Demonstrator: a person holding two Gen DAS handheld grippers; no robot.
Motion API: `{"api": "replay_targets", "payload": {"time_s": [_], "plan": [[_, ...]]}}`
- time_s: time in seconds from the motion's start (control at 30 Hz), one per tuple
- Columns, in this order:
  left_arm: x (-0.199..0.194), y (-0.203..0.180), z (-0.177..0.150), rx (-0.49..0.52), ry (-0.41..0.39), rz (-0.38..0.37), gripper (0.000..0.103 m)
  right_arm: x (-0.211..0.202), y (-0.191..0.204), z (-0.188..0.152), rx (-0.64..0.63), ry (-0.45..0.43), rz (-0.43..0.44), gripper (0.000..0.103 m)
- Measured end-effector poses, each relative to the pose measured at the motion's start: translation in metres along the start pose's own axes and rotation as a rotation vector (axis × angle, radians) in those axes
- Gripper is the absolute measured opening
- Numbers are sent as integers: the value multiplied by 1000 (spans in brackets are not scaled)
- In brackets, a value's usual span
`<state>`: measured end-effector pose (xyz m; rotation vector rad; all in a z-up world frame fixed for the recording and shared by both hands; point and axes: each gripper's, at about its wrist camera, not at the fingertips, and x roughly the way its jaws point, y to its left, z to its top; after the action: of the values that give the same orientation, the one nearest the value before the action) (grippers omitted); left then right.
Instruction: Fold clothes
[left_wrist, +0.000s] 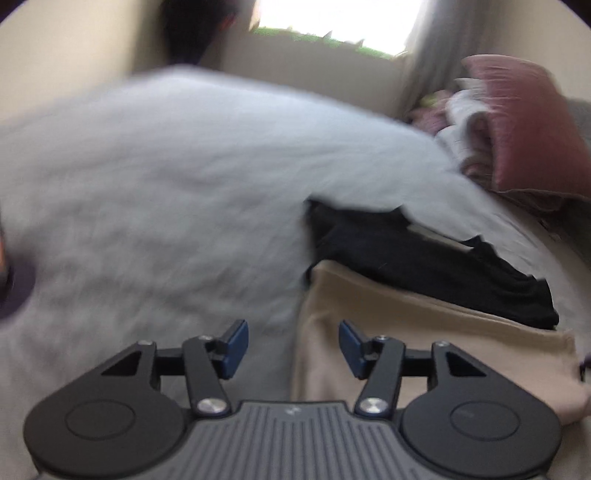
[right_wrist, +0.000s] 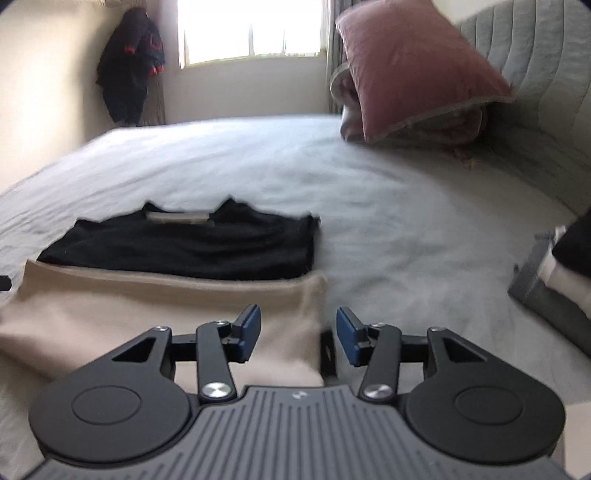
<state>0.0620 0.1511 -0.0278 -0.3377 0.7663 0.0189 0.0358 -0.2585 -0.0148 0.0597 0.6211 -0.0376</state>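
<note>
Right claw (right_wrist: 298, 339): jaws spread, holding nothing, poised over the near right corner of the beige garment (right_wrist: 147, 317). Left claw (left_wrist: 293, 349): jaws spread, empty, at the same garment's (left_wrist: 424, 347) left edge.

Beige garment: lies flat on the near part of the grey bed (right_wrist: 369, 206), apparently folded. Judged soft, light and limp; best pinched at a corner or folded edge, both layers together.

Black garment (right_wrist: 192, 243): folded, touching the beige one's far edge. Likely just as floppy.

Pink pillow (right_wrist: 413, 62): far right, by the headboard.
</note>
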Motion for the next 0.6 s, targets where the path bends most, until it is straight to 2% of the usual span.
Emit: {"api": "replay_targets", "payload": {"time_s": [0.07,0.13,0.23,0.3,0.53,0.6], "plan": [[-1,21,1,-131,60,-59,56,-3,-15,2,82,55,-4,50],[-3,37,-1,-228,110,-116,56,-6,-35,2,220,97,28,50],[-8,49,-6,-295,168,-151,56,-11,-65,-4,466,162,92,50],[-12,53,-9,-313,197,-171,56,-14,-76,-10,575,200,120,50],[-12,58,-28,-394,295,-299,58,-19,-63,-24,702,258,291,50],[-6,54,-34,-438,294,-328,58,-13,-55,-29,737,254,329,50]]}}
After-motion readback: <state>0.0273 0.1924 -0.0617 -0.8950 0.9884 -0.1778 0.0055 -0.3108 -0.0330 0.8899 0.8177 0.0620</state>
